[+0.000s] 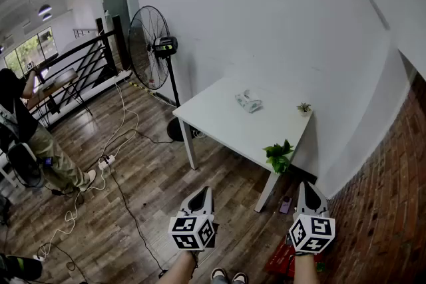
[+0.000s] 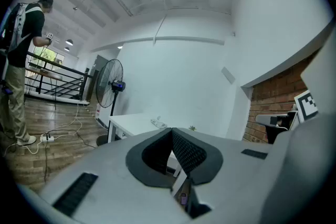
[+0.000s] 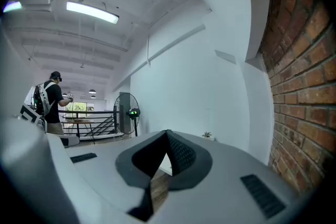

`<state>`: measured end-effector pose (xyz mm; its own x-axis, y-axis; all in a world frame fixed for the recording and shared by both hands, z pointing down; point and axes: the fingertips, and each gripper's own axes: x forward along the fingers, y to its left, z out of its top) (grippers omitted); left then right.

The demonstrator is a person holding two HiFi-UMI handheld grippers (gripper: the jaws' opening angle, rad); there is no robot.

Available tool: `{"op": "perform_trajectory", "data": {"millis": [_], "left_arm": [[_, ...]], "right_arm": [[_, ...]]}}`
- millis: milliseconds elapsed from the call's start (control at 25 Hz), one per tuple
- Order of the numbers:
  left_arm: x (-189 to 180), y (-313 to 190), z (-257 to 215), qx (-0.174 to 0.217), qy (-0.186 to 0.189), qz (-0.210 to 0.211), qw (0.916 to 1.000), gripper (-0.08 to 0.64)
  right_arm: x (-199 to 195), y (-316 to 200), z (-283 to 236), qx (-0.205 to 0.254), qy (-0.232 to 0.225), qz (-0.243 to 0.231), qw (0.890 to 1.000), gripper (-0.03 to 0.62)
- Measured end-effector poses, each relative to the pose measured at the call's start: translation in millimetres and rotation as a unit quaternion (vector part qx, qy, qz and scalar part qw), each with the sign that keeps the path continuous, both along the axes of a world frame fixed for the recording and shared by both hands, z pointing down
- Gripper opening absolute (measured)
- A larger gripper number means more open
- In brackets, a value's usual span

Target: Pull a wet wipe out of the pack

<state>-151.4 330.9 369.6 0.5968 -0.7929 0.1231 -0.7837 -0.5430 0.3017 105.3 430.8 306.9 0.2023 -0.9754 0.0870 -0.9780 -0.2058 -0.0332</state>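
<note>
Wet wipe pack (image 1: 248, 101) lay on the table (image 1: 213, 118), near its wall edge. Left gripper (image 1: 202, 192) and right gripper (image 1: 307, 187) hung well short of the table, jaws together and empty; evidently the approach was not begun.

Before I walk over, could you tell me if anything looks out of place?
Nothing spilled; the pack lies on the table. Only loose cables trail across the floor left of it, a possible trip hazard.
</note>
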Motion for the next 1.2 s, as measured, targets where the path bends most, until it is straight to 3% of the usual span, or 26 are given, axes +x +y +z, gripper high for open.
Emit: {"op": "perform_trajectory", "data": {"millis": [840, 1200], "left_arm": [[1, -2, -3, 0.007, -0.011, -0.006, 0.9999, 0.011], [-5, -11, -9, 0.009, 0.006, -0.016, 0.9998, 0.011]], "right_arm": [[7, 0, 10, 0.008, -0.023, 0.001, 1.000, 0.002], [3, -6, 6, 0.006, -0.012, -0.010, 1.000, 0.054]]}}
